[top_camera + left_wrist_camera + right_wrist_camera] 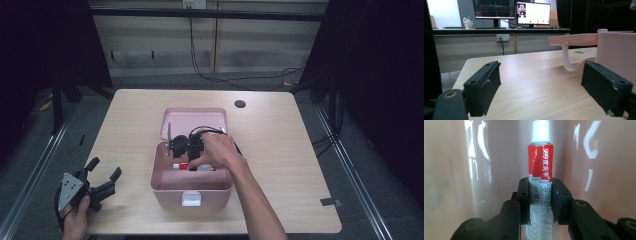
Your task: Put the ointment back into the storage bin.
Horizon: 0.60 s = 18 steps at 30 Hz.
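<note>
A pink box with its lid swung back stands in the middle of the table. Down inside it my right gripper is shut on a red and white ointment tube. In the right gripper view the tube runs lengthwise between the two jaws, white cap pointing away, pink box walls on both sides. My left gripper rests at the table's front left corner, open with nothing in it. In the left gripper view its jaws stand wide apart, with the box wall to the right.
The wooden table has a round cable hole at the back right. A small dark tag lies near the front right corner. Monitors stand on a desk beyond the table.
</note>
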{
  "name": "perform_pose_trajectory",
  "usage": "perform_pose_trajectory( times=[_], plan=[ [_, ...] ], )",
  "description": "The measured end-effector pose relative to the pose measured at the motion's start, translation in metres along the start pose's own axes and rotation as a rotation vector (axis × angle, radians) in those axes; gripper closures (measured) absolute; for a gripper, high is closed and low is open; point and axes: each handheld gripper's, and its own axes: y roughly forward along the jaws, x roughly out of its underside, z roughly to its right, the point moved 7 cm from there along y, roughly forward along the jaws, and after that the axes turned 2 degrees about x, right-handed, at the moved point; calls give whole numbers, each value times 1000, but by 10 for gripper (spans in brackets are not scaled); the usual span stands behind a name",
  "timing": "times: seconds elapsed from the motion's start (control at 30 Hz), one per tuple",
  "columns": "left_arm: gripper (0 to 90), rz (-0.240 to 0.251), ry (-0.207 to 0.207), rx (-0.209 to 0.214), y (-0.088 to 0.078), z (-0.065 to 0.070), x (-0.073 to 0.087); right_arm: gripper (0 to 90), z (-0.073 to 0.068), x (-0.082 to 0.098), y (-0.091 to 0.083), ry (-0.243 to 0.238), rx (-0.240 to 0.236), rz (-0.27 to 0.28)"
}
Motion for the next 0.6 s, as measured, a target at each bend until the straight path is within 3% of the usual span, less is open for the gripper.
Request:
perform_pose_trajectory(
  times=[0.23, 0.6],
  plan=[
    [155, 0, 5, -1, 0, 0, 0, 711, 0, -4, 10, -11, -15, -13],
    [155, -4, 2, 2, 0, 0, 0, 711, 0, -4, 19, -11, 0, -27]
  ],
)
